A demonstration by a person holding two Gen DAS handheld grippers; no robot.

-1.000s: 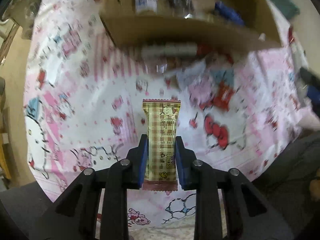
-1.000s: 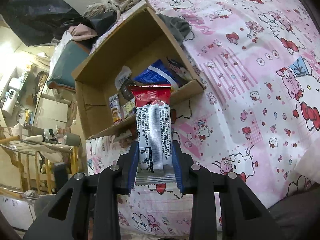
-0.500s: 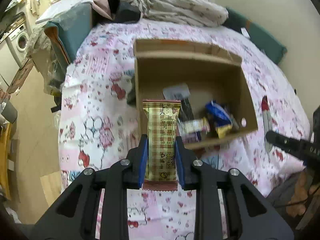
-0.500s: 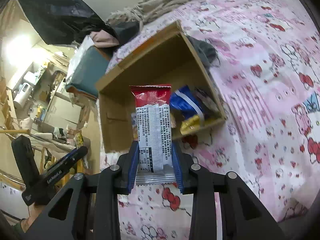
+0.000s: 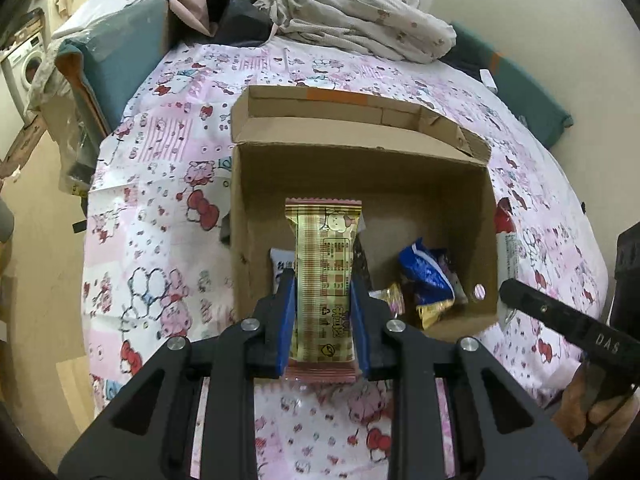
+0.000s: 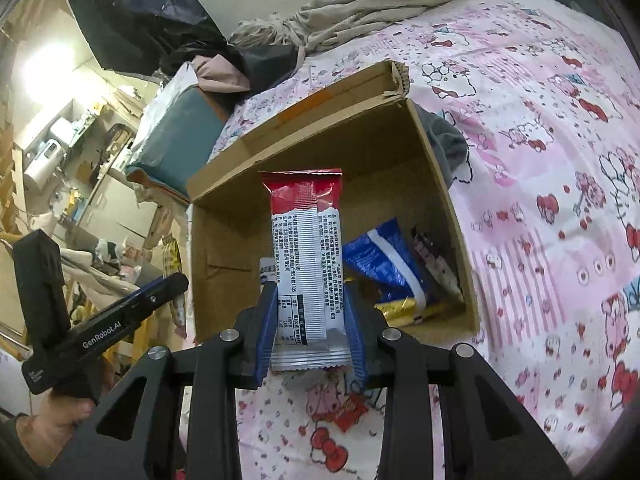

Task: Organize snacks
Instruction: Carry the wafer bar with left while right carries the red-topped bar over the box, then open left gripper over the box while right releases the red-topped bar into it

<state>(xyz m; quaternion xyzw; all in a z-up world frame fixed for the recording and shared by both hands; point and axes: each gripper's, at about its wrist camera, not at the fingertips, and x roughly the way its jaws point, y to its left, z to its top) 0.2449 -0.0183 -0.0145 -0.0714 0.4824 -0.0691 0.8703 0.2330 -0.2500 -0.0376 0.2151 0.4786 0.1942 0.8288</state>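
My left gripper (image 5: 323, 298) is shut on a gold checked snack bar (image 5: 324, 268) and holds it upright over the near wall of an open cardboard box (image 5: 360, 152). My right gripper (image 6: 310, 312) is shut on a red and white snack bar (image 6: 306, 256), upright over the same box (image 6: 304, 128) from its other side. Inside the box lie a blue packet (image 5: 426, 272), a gold wrapper (image 5: 434, 310) and other snacks. The blue packet (image 6: 384, 264) also shows in the right wrist view.
The box sits on a bed with a pink Hello Kitty sheet (image 5: 160, 184). A crumpled blanket (image 5: 352, 16) lies at the bed's far end. A teal cushion (image 5: 116, 52) stands at the far left. A small red wrapper (image 6: 348, 412) lies on the sheet.
Both grippers have swung up and toward the box with their bars still held. The box now fills the middle of both views, seen from above.
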